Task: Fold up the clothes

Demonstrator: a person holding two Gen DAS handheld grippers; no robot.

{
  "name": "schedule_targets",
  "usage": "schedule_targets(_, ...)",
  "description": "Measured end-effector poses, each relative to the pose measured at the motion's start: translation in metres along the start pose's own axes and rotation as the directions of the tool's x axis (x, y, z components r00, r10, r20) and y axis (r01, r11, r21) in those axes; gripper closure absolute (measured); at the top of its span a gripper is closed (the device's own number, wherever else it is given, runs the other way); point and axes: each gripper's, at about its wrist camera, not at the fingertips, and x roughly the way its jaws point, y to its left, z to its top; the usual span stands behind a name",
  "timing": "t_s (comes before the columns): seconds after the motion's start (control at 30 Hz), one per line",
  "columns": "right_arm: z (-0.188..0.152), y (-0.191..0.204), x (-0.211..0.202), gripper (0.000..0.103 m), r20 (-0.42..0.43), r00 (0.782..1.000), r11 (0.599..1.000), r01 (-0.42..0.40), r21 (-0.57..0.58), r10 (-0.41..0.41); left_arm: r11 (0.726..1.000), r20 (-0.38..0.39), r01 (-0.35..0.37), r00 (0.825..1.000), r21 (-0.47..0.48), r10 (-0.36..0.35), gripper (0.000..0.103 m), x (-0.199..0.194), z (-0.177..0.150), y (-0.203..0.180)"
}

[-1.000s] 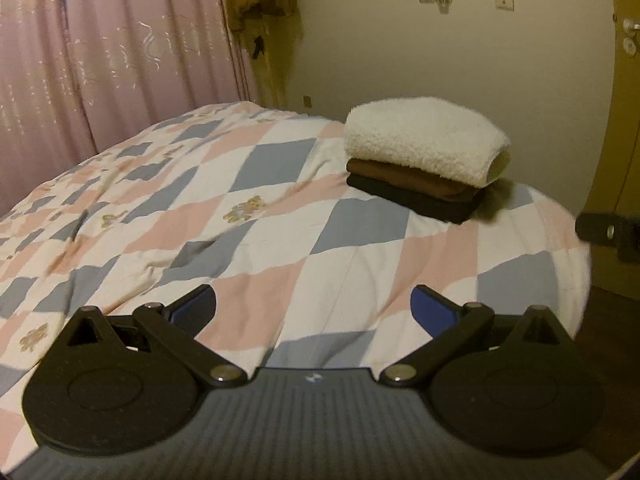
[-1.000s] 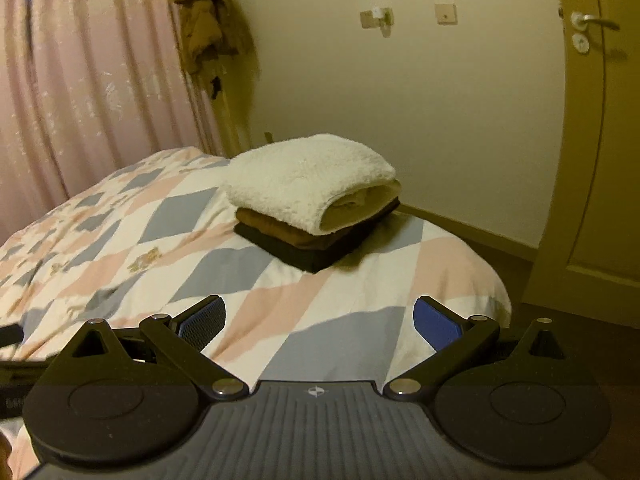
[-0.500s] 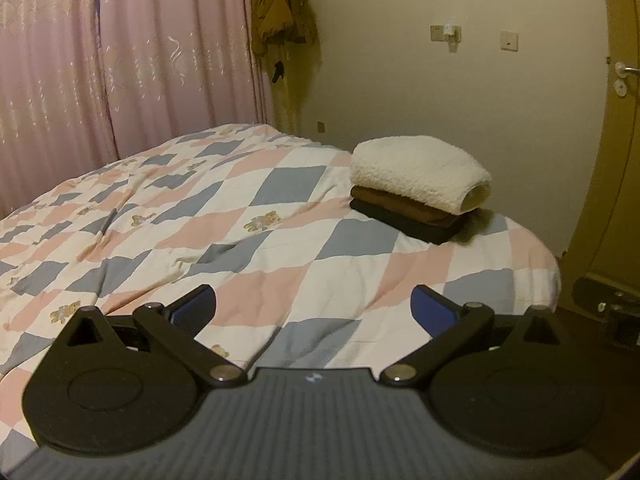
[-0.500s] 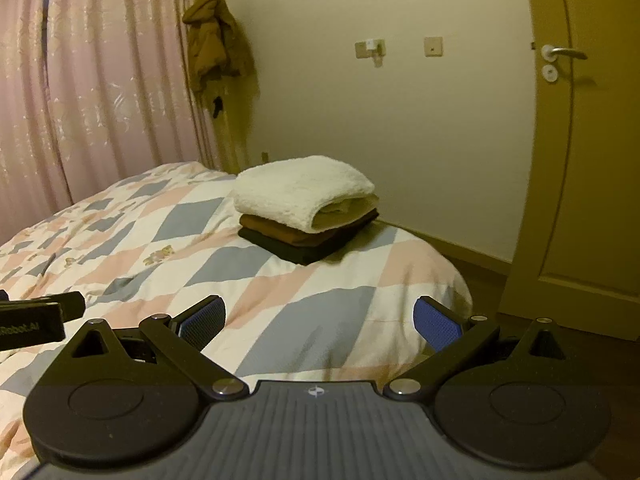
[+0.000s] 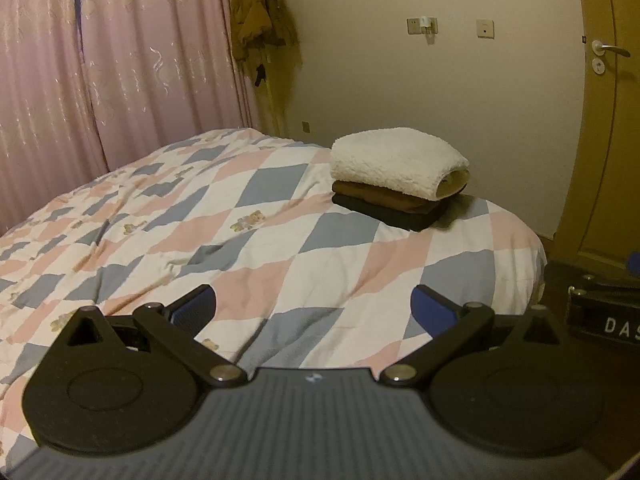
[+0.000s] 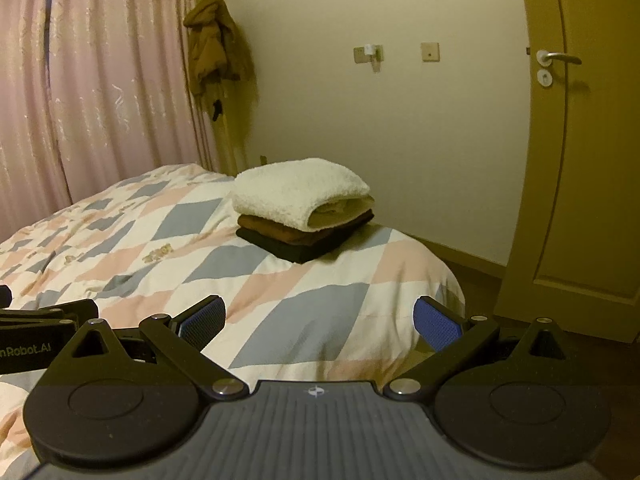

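Note:
A stack of folded clothes sits on the far right corner of the bed: a white fleece garment (image 5: 396, 162) on top, a brown one (image 5: 384, 196) under it, a black one (image 5: 384, 214) at the bottom. The stack also shows in the right wrist view (image 6: 300, 192). My left gripper (image 5: 314, 306) is open and empty, held above the near part of the bed, well short of the stack. My right gripper (image 6: 320, 322) is open and empty near the bed's right edge. The right gripper's body shows at the right edge of the left wrist view (image 5: 604, 312).
The bed carries a quilt of pink, grey and white diamonds (image 5: 200, 220). Pink curtains (image 5: 120, 72) hang behind it on the left. A brown jacket (image 5: 256, 12) hangs in the corner. A door (image 6: 580, 160) stands at the right, with dark floor (image 6: 472, 268) below.
Both grippers have pulled back and away from the stack, which now looks smaller and farther. Both stay open and empty.

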Motion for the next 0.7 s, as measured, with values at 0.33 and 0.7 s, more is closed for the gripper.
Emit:
schedule_targets(0.33,0.001,-0.001,0.028,0.0,-0.021,1.0,1.0,0.022,-0.018,-0.023,1.0,-0.037,0.005,0.999,-0.012,-0.005,0.0,0.032,0.007,0.002)
schedule_targets(0.7,0.006,-0.002,0.069,0.0,-0.053,0.998,0.999,0.042,-0.025,-0.043,1.0,-0.08,0.024,0.996,-0.016,-0.025,0.0,0.076,0.016,0.005)
